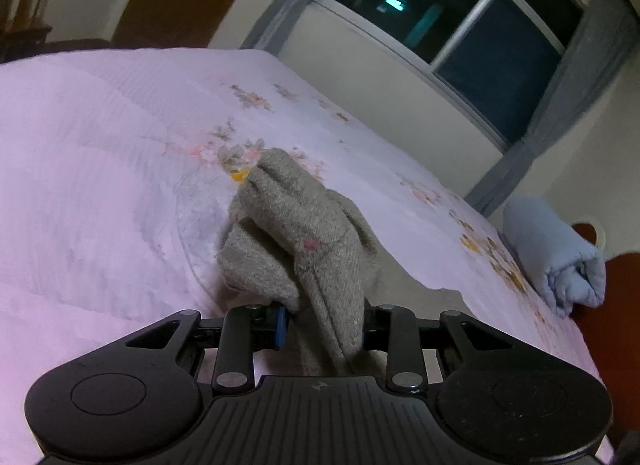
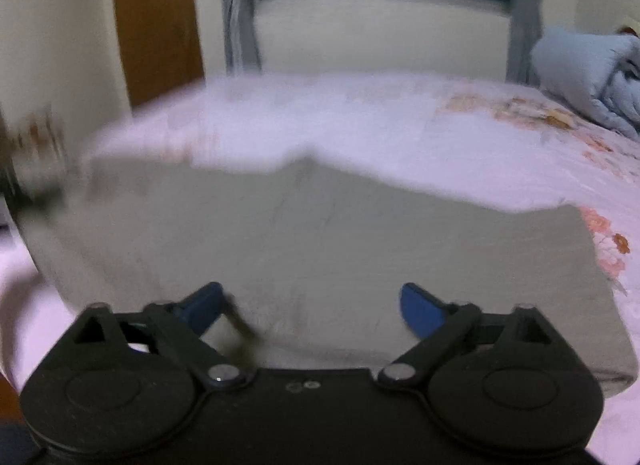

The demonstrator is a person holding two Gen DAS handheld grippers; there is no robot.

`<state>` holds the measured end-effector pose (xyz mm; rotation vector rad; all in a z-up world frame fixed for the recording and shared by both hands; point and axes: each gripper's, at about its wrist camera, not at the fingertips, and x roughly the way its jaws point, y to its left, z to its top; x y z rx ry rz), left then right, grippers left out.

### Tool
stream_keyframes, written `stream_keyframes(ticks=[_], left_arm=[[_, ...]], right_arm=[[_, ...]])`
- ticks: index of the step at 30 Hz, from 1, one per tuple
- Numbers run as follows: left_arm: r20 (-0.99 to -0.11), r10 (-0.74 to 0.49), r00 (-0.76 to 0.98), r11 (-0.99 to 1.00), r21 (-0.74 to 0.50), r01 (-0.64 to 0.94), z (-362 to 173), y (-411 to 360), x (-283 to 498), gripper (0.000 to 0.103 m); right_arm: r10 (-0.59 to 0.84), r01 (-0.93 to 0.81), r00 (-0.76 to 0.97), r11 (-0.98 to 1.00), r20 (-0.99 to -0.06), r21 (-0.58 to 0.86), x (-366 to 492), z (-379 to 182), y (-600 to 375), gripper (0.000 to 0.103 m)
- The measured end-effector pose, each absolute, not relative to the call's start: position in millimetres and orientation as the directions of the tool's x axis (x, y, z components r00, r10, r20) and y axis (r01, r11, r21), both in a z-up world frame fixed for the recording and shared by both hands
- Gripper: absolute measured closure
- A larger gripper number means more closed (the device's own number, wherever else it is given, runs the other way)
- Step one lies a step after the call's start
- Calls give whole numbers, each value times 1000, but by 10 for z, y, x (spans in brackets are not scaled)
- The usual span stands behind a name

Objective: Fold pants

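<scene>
Right now the left gripper (image 1: 320,319) is clamped on a bunched wad of the grey pants (image 1: 296,233), the cloth rising in a thick fold off the bed (image 1: 100,169) and draping back past the jaws. Only one blue pad (image 1: 281,325) shows; the other is buried in fabric. The grab looks lumpy, several layers at once, so a pull could drag the whole garment, not one edge, and the fold would land crooked. The wad could also slip out if only the outer layer is truly pinched.

Further right, a rolled blue blanket (image 1: 560,253) sits at the bed edge, well apart from the pants, no real snag risk.

In the right wrist view the pants (image 2: 320,233) lie spread flat across the bed (image 2: 360,125), mostly smooth, one crease near the middle. The right gripper (image 2: 316,305) hangs over them with jaws spread wide, nothing between the pads (image 2: 420,309). This view is blurred, so I cannot tell if the tips touch the cloth. Closing on a bad spot here risks grabbing the sheet too, or missing the hem and leaving the two sides uneven.
</scene>
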<state>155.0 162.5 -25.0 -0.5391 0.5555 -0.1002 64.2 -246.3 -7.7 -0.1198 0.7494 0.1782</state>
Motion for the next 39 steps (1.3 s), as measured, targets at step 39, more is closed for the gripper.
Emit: stream_keyframes(ticks=[39], left_arm=[[-548,-355,757,669,417,615,-136,-2907,989,59]], right_arm=[[-229,340,878,917,-420,209,-410,492,-5607,6]])
